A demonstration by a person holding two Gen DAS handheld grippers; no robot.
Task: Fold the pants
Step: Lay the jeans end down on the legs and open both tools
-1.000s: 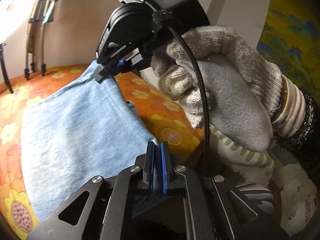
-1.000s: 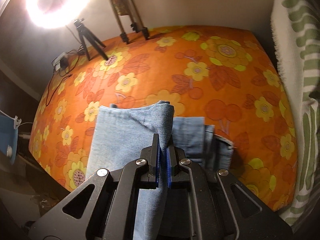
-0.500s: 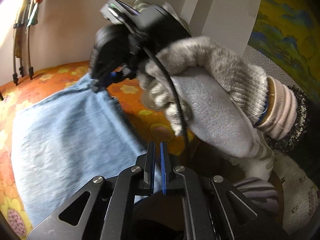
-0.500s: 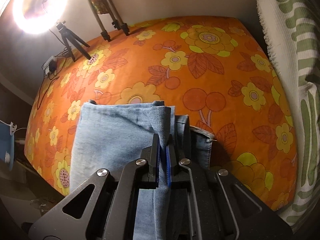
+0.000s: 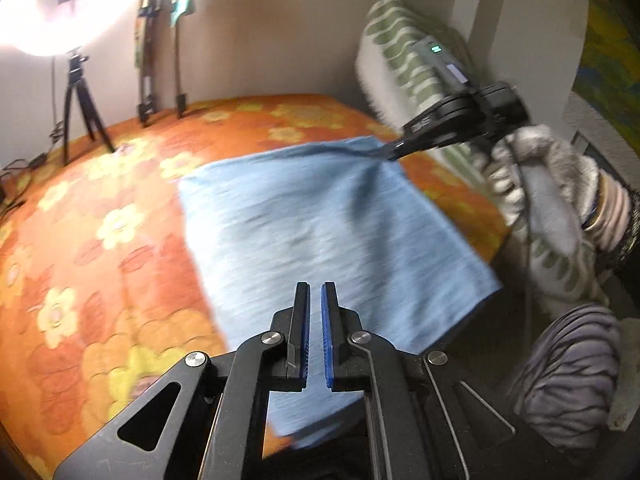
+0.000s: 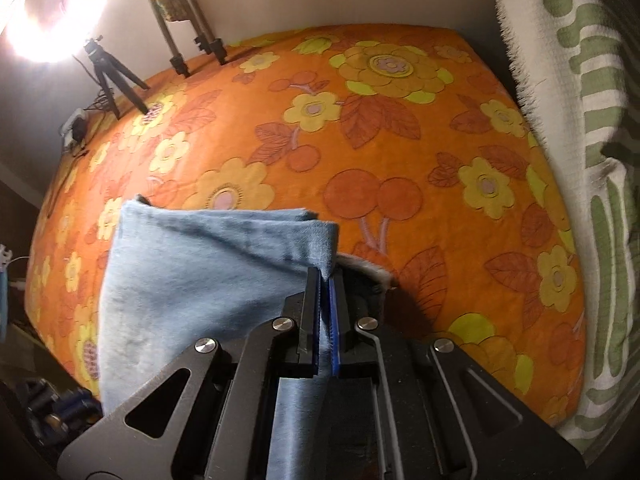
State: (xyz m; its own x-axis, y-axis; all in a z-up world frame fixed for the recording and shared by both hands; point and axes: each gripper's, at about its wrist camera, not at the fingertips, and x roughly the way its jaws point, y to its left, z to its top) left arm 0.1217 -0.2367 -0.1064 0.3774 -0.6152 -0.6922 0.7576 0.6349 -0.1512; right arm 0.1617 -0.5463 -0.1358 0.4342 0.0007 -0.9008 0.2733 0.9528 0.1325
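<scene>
Two corners matter here: the right hand-held gripper [image 6: 325, 280] is clenched on the far corner of the pants [image 5: 320, 216] (already folded small on the bed [image 6: 400, 128]); the left hand-held gripper [image 5: 315, 292] looks closed on nothing. Lower that corner squarely, edges aligned, before letting go.

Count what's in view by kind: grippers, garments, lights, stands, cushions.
Grippers: 2, the left gripper and the right gripper
Garments: 1, the pants
Lights: 1, the ring light
Stands: 2, the black tripod and the metal-legged stand
Cushions: 1, the green-patterned cushion
Total: 7
</scene>
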